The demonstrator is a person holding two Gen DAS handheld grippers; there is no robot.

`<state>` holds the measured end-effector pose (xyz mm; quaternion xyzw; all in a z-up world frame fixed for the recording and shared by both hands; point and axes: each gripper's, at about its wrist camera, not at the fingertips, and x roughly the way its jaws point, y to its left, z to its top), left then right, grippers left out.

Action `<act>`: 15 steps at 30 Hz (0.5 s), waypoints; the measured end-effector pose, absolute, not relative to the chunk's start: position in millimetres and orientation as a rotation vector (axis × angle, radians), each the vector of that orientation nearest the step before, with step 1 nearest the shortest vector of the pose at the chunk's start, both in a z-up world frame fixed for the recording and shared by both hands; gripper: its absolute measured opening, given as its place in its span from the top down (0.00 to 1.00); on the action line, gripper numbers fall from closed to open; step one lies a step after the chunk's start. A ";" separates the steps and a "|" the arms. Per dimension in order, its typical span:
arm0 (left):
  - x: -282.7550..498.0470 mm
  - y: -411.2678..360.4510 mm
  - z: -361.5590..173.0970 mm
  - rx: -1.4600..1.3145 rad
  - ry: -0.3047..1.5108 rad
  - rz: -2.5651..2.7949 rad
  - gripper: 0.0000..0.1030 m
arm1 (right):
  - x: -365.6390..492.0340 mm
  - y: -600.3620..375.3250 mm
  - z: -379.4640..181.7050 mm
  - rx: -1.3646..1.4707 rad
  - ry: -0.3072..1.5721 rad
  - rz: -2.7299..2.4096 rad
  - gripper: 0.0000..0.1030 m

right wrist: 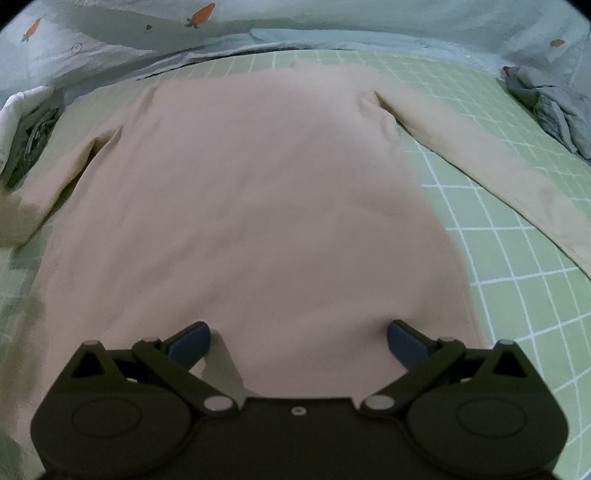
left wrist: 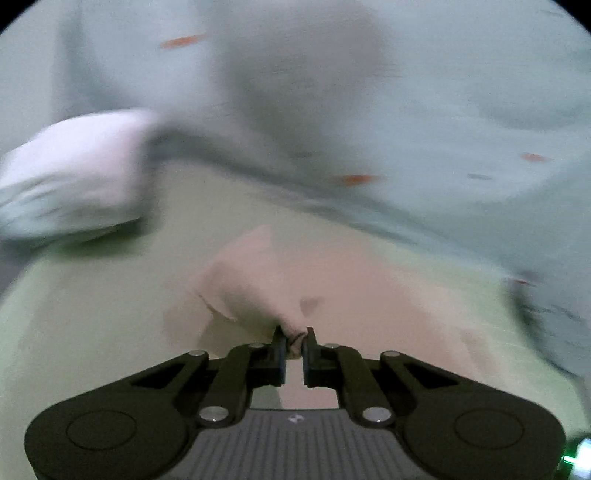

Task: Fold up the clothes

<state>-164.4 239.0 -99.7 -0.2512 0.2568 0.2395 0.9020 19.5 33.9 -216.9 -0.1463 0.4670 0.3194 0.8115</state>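
Left tongs (left wrist: 294, 338) pinched shut on sleeve (left wrist: 258, 280) of pink top (right wrist: 240, 206) — best carried flat across body. Right tongs (right wrist: 298, 341) gaped wide, empty, over hem.

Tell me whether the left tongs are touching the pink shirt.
Touching. The left wrist view shows the left tongs nearly closed, with a pinch of the pink shirt bunched between both fingertips and lifted into a peak.

A green grid mat (right wrist: 517, 258) carries a beige long-sleeved top (right wrist: 258, 203) spread flat, sleeves angled outward. A carrot-print sheet (right wrist: 332, 22) borders its far edge, with a grey cloth heap (right wrist: 554, 110) right and a white bundle (right wrist: 22, 110) left.
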 end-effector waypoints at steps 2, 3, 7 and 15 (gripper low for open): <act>-143.6 214.6 -94.7 -0.428 0.541 0.411 0.59 | 21.2 31.9 -217.0 -0.298 0.996 0.681 0.00; -136.4 205.6 -96.2 -0.385 0.565 0.405 0.48 | 21.8 31.6 -216.9 -0.293 0.995 0.679 0.00; -129.0 192.7 -119.3 -0.336 0.685 0.474 0.23 | 19.6 31.4 -217.6 -0.299 0.982 0.678 0.00; -132.9 217.6 -169.4 -0.456 0.917 0.603 0.21 | 14.8 32.3 -199.7 -0.277 0.872 0.674 0.00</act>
